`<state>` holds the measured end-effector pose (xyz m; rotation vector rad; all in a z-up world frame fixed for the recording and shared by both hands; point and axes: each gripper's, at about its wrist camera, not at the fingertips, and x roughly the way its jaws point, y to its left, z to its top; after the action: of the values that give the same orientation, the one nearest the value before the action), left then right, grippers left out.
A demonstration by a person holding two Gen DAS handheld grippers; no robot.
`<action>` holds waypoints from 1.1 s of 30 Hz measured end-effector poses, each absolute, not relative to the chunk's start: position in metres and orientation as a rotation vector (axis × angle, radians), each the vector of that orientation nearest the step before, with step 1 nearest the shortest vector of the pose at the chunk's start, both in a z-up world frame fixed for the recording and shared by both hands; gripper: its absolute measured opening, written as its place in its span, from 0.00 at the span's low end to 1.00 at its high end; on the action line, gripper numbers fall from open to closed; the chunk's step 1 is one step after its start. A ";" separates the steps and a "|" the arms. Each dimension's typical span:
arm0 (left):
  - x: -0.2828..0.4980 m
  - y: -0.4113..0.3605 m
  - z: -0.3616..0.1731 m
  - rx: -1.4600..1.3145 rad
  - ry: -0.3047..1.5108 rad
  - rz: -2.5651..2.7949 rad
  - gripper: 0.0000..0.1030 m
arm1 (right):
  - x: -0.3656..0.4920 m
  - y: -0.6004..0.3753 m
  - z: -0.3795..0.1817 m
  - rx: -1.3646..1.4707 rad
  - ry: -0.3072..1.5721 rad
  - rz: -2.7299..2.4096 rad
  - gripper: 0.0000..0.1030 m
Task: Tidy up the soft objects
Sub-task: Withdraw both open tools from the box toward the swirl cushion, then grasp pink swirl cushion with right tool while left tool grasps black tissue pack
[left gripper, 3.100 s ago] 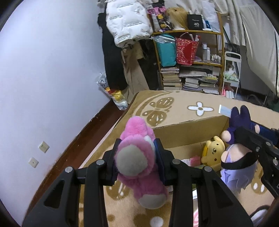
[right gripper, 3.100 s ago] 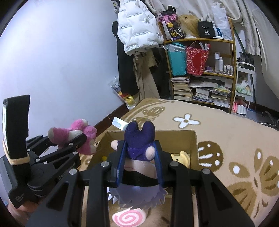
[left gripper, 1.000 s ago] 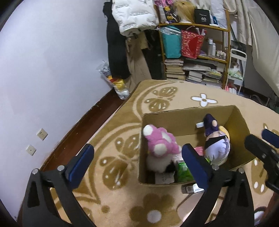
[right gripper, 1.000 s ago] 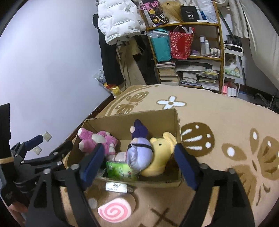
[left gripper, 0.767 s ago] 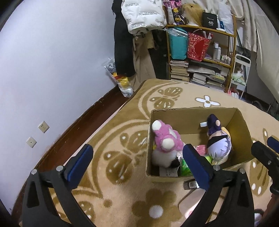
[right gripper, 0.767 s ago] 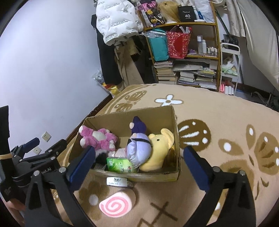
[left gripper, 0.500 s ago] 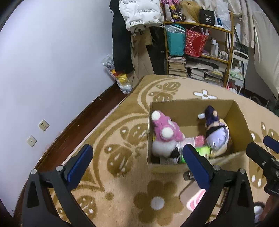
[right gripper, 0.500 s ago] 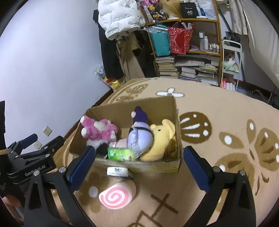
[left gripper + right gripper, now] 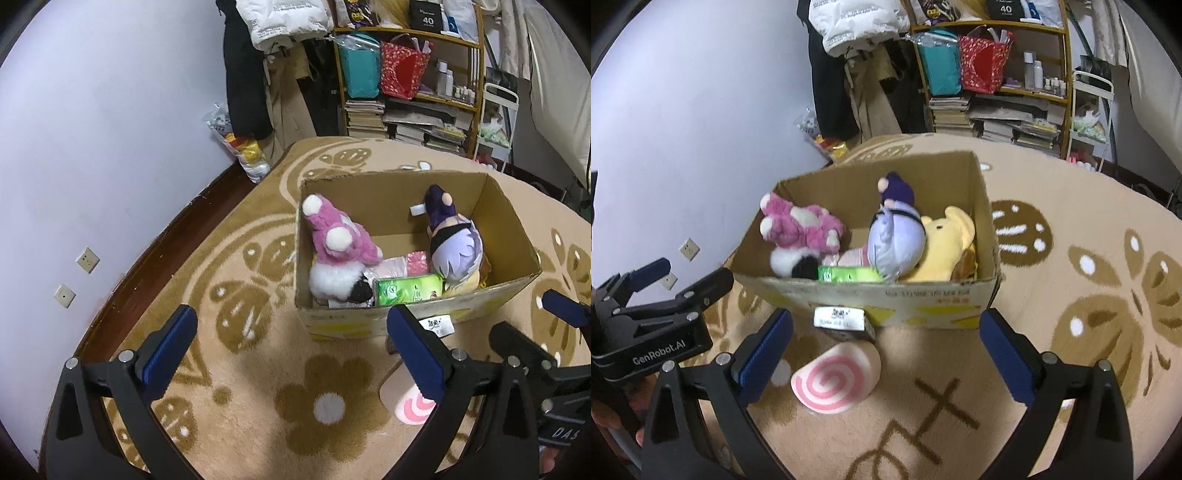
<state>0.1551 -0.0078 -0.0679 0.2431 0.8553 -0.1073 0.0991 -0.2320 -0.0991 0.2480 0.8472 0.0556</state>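
Observation:
A cardboard box (image 9: 509, 236) (image 9: 923, 299) stands on the patterned rug. Inside it lie a pink plush (image 9: 340, 236) (image 9: 805, 225), a purple-haired doll (image 9: 454, 243) (image 9: 894, 243), a yellow plush (image 9: 949, 243) and a green packet (image 9: 406, 290) (image 9: 846, 275). A pink swirl cushion (image 9: 836, 380) (image 9: 410, 402) lies on the rug in front of the box. My left gripper (image 9: 291, 341) is open over the rug, near the box's front left corner. My right gripper (image 9: 884, 349) is open above the swirl cushion, with nothing between its pads.
A small white-labelled pack (image 9: 842, 319) leans against the box front. A cluttered shelf (image 9: 406, 74) with bags and books, hanging coats (image 9: 251, 66) and a white rack (image 9: 496, 118) stand at the back. The wall (image 9: 92, 147) with sockets runs along the left.
Three seconds ago both grippers held plush toys; these now lie in the box. Over the last second both open grippers drew back and sank, and the swirl cushion came nearer in the right wrist view.

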 end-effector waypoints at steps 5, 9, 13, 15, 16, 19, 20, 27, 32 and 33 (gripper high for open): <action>0.159 -0.010 -0.073 0.226 0.875 -0.134 0.99 | 0.101 -0.230 -0.109 0.248 0.869 0.079 0.99; 0.160 -0.011 -0.078 0.223 0.896 -0.142 0.99 | 0.105 -0.227 -0.121 0.256 0.914 0.098 0.95; 0.163 -0.010 -0.086 0.204 0.929 -0.150 0.99 | 0.108 -0.223 -0.133 0.276 0.959 0.119 0.91; 0.163 -0.011 -0.089 0.198 0.937 -0.156 0.99 | 0.109 -0.221 -0.139 0.281 0.974 0.133 0.91; 0.163 -0.011 -0.091 0.199 0.943 -0.159 0.99 | 0.110 -0.219 -0.141 0.285 0.982 0.141 0.91; 0.165 -0.013 -0.095 0.193 0.958 -0.166 0.99 | 0.112 -0.215 -0.149 0.299 1.004 0.160 0.90; 0.166 -0.013 -0.097 0.192 0.964 -0.168 0.99 | 0.112 -0.214 -0.151 0.306 1.011 0.168 0.89; 0.167 -0.022 -0.109 0.212 0.988 -0.192 0.99 | 0.118 -0.204 -0.168 0.359 1.049 0.219 0.83; 0.168 -0.029 -0.114 0.221 0.994 -0.207 0.99 | 0.124 -0.201 -0.182 0.406 1.085 0.243 0.72; 0.167 -0.030 -0.115 0.220 0.995 -0.208 0.99 | 0.125 -0.202 -0.183 0.417 1.087 0.245 0.69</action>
<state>0.1674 -0.0301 -0.1146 0.2196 0.9950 -0.2078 0.1248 -0.2020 -0.1832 0.4165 1.0868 0.2445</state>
